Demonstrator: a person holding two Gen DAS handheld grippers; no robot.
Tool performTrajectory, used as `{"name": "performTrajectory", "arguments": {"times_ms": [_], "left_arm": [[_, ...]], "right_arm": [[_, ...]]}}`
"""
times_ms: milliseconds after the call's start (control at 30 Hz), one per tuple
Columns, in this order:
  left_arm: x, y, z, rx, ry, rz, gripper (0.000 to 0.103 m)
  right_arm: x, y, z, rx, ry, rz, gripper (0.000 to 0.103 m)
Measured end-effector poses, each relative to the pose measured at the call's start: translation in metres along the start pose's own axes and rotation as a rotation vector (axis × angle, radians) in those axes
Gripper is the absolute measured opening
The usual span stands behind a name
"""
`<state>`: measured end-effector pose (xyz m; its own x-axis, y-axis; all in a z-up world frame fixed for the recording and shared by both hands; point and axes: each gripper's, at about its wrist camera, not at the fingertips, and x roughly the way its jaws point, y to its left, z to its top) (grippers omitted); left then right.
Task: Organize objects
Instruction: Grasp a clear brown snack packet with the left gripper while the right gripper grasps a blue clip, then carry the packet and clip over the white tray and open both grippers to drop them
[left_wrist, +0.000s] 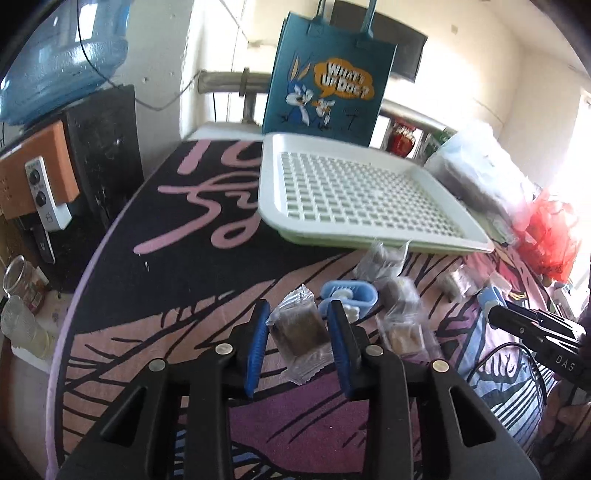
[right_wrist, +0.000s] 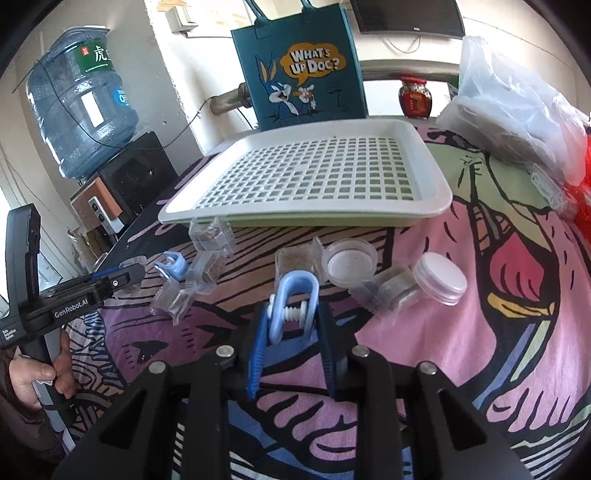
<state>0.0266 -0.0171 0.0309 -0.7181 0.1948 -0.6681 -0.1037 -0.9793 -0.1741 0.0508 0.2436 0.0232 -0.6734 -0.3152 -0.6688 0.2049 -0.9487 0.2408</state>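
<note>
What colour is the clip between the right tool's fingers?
Light blue clip with a white spring; clearest in the right wrist view.

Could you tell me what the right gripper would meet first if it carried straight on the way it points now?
The right gripper, shut on the blue clip, points toward a clear-wrapped snack packet just ahead on the cloth; that probably comes first, then the white tray. Depth is uncertain.

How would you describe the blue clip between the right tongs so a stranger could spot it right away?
Start at the white perforated plastic tray on the cartoon-print cloth, then come toward the camera past the round clear plastic lids. The light blue U-shaped plastic clip with a white spring stands between the right tongs. Its twin lies farther left among the clear-wrapped snack packets.
</note>
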Motion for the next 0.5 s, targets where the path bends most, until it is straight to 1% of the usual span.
{"name": "performTrajectory", "arguments": {"times_ms": [133, 200, 267, 333, 433, 500], "left_arm": [[-0.012, -0.008, 0.006, 0.037, -0.018, -0.03, 0.031], [-0.018, -0.013, 0.015, 0.063, -0.018, -0.059, 0.031], [-0.02, -0.015, 0.029, 0.083, -0.011, -0.089, 0.031], [-0.02, -0.018, 0.048, 0.099, -0.014, -0.101, 0.031], [-0.004, -0.017, 0.08, 0.081, -0.002, -0.123, 0.031], [0.018, -0.017, 0.098, 0.061, 0.006, -0.129, 0.031]], "right_arm": [[-0.01, 0.007, 0.004, -0.025, -0.019, 0.022, 0.026], [-0.017, 0.006, 0.01, -0.025, -0.029, 0.041, 0.026], [-0.025, 0.004, 0.02, -0.032, -0.045, 0.05, 0.026], [-0.033, 0.0, 0.034, -0.041, -0.066, 0.055, 0.026], [-0.035, -0.009, 0.06, -0.038, -0.089, 0.076, 0.026], [-0.028, -0.021, 0.078, 0.012, -0.082, 0.116, 0.026]]}}
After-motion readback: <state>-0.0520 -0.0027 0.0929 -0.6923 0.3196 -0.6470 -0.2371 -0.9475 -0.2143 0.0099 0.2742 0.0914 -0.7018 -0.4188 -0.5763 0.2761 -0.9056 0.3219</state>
